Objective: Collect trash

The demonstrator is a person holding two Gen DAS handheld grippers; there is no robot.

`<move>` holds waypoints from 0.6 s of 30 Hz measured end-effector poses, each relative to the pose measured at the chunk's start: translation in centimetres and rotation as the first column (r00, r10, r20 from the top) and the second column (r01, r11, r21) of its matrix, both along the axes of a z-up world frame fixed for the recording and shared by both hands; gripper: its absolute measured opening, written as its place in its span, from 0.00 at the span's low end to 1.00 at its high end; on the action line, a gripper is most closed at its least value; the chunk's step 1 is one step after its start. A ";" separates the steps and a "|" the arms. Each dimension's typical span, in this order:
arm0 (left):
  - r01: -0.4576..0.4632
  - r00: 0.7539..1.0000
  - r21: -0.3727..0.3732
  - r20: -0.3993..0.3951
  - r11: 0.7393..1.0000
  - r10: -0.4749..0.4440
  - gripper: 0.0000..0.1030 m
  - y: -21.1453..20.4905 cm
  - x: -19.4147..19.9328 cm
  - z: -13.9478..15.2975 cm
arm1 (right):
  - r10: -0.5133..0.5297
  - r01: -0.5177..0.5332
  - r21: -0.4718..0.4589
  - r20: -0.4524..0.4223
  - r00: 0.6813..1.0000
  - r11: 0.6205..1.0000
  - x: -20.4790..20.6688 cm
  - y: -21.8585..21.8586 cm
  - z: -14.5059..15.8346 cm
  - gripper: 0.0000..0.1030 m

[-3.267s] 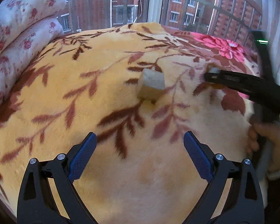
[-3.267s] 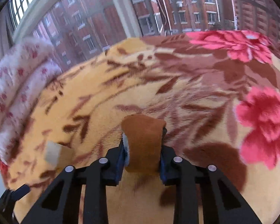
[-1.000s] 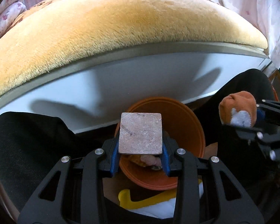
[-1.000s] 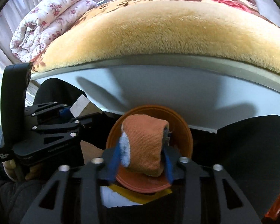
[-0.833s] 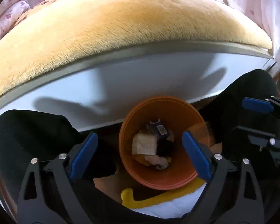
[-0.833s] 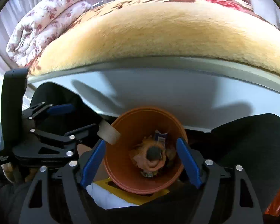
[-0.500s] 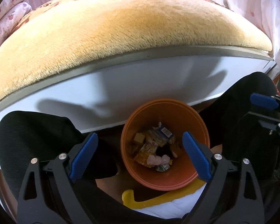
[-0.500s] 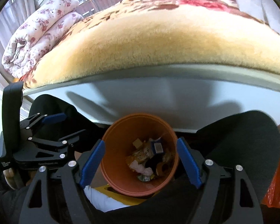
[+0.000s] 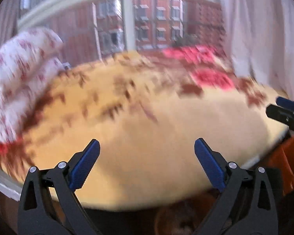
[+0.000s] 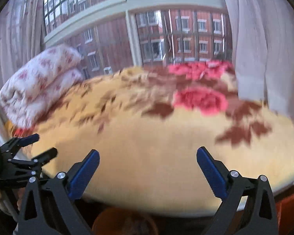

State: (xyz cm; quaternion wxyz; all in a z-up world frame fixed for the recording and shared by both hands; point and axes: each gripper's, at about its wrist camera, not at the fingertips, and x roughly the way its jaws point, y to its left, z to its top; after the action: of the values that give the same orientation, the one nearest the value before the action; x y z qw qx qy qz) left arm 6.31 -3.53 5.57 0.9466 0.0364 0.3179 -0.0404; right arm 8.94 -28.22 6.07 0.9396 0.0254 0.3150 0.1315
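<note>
No trash shows on the blanket (image 10: 147,146) in either wrist view; the only trash I can place is in the orange bin (image 10: 125,225), cut off at the bottom edge of both views, below the bed's near edge. Its contents are a dark blur, can't ID any of it.

Left gripper (image 9: 146,146): jaws opening, almost full spread, nothing btw the blue pads (image 9: 84,164). Right gripper (image 10: 147,156): jaws opening too, wide, empty. Right view also catches the left gripper side-on at the left edge, over the bed's near-left corner, fingers apart.

Step in hand, as I judge it: both claws empty, so it's a scan for the next piece. To do it well I'd steady both wrists first, since both views are smeared w/ motion blur and small scraps would vanish against the brown leaf print. Then sweep the blanket from near edge to far edge by the window (image 10: 166,39), keeping jaws wide for approach.

Hard to make out:
- Blanket pattern vs. any litter: can't separate them in this blur.
- Folded floral quilt (image 10: 39,84) at the far-left corner may hide things behind it.
- Far-right corner runs under the white curtain (image 10: 264,49).
- Orange shape at the lower right of both views: can't tell what it is.
</note>
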 end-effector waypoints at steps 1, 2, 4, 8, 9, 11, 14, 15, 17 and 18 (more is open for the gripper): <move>-0.013 1.000 0.006 0.024 1.000 0.013 0.92 0.1 1.4 0.7 | -0.010 0.010 0.003 0.016 1.000 1.000 1.3 0.0 0.5 0.95; -0.029 0.999 0.012 0.035 1.000 0.028 0.92 0.1 3.0 1.1 | -0.019 0.019 0.005 0.030 0.999 1.000 2.4 0.3 0.8 0.95; -0.042 0.998 0.008 0.050 0.999 0.041 0.92 0.2 5.5 1.5 | -0.045 0.044 0.011 0.057 0.997 0.999 4.8 0.9 1.2 0.95; -0.068 0.994 0.033 0.083 0.997 0.065 0.92 0.2 9.9 1.2 | -0.099 0.098 0.009 0.090 0.991 0.995 9.2 2.3 0.3 0.95; -0.069 0.995 0.042 0.081 0.997 0.065 0.92 0.1 11.5 0.9 | -0.111 0.111 0.005 0.091 0.990 0.994 10.3 2.7 -0.1 0.95; -0.068 0.995 0.027 0.070 0.997 0.066 0.92 0.5 13.1 0.4 | -0.129 0.129 0.003 0.070 0.989 0.992 12.8 3.3 -1.1 0.95; -0.079 0.996 -0.027 0.031 0.997 0.080 0.92 1.4 16.3 -0.3 | -0.153 0.152 0.016 0.031 0.988 0.988 16.0 4.0 -2.5 0.95; -0.093 0.995 -0.036 0.024 0.995 0.094 0.92 1.8 17.3 -0.5 | -0.162 0.161 0.020 0.026 0.987 0.987 16.8 4.2 -2.9 0.95; -0.125 0.992 -0.045 0.014 0.991 0.125 0.92 2.5 18.9 -1.0 | -0.180 0.180 0.026 0.017 0.984 0.983 18.3 4.7 -4.0 0.95; -0.141 0.990 -0.047 0.011 0.989 0.142 0.92 2.9 19.5 -1.3 | -0.187 0.187 0.022 0.014 0.982 0.982 18.8 4.9 -4.4 0.95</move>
State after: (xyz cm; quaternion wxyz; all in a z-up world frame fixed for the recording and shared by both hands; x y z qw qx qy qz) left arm 25.83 -0.61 4.22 0.9499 -0.0079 0.3117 0.0198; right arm 27.76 -23.34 1.66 0.9500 0.0634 0.3022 0.0463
